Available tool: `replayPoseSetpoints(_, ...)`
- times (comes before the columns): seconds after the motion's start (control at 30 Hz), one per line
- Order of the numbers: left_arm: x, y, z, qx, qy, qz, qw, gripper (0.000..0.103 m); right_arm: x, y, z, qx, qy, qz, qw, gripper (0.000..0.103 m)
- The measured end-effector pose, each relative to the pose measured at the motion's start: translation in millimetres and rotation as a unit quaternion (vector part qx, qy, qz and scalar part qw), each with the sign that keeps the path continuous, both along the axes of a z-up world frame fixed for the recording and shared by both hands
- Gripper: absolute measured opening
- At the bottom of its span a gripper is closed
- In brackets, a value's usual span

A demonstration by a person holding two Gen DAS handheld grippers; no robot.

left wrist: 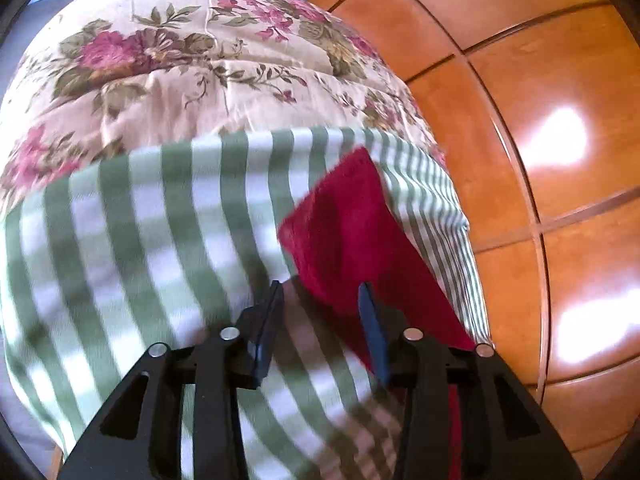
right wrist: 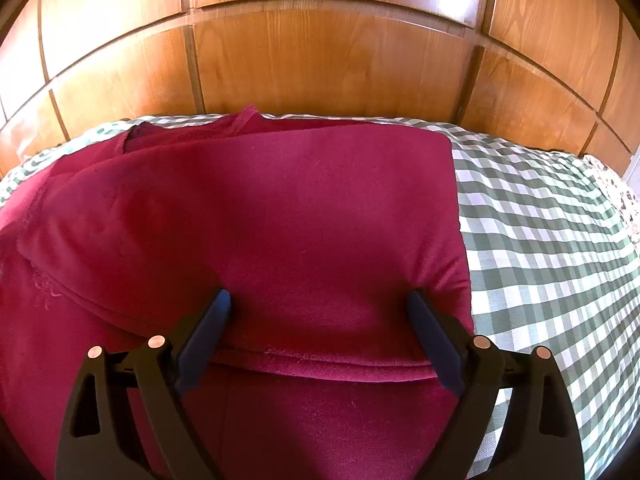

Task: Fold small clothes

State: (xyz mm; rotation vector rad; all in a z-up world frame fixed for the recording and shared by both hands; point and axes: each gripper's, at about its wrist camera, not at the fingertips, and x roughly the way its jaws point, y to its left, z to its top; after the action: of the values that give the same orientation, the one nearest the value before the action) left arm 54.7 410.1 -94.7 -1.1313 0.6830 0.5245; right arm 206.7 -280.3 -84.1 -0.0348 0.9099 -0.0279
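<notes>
Right gripper (right wrist: pixel 318 300) jaws wide, pressing on red garment (right wrist: pixel 256 216) on checked cloth (right wrist: pixel 540 240) – one fold laid, probably more left. Left gripper (left wrist: pixel 320 292) jaws apart, empty, w/ garment corner beside.

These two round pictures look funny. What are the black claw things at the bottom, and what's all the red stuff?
The black claws are grabbing tools; a person holds one in each hand. Each tool has a small camera looking along its two fingers, which bends the picture round. One picture comes from the left gripper, the other from the right gripper. Both are open and hold nothing. The red stuff is a shirt, partly folded, lying on a green checked cloth. A flowery blanket lies beyond the cloth, and wooden panels stand behind.
</notes>
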Motion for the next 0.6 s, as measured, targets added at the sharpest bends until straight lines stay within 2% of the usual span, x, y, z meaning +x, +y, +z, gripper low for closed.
replayPoseSetpoints(0.1,16.8,8.7,-0.2,0.016,0.023,-0.011,0.9996,0.006,0.0,-0.2,-0.3,-0.002,0.0,0.0,1.0,0.089)
replayPoseSetpoints(0.17,28.5,2.5,11.6,0.04,0.019,-0.03,0.9985,0.006,-0.1,-0.4,-0.4,-0.001,0.0,0.0,1.0,0.089)
replayPoseSetpoints(0.3,41.4,-25.1,51.5,0.065,-0.042,-0.082,0.9936,0.006,-0.1,-0.5,-0.5,-0.002,0.0,0.0,1.0,0.09)
replayPoseSetpoints(0.4,56.7,-71.8,88.1,0.089,-0.096,-0.146,0.9806,0.006,0.0,-0.6,-0.5,-0.001,0.0,0.0,1.0,0.09)
replayPoseSetpoints(0.43,66.1,-98.0,101.5,0.097,-0.116,-0.181,0.9718,0.006,0.1,-0.5,-0.6,0.0,0.0,0.0,1.0,0.09)
replayPoseSetpoints(0.5,84.6,-132.6,116.5,0.116,-0.131,-0.221,0.9596,0.006,0.2,-0.6,-0.6,0.0,0.0,0.0,1.0,0.09)
replayPoseSetpoints(0.6,107.0,-212.3,128.5,0.14,-0.147,-0.314,0.9276,0.007,0.2,-0.7,-0.9,0.002,-0.001,0.001,1.0,0.09)
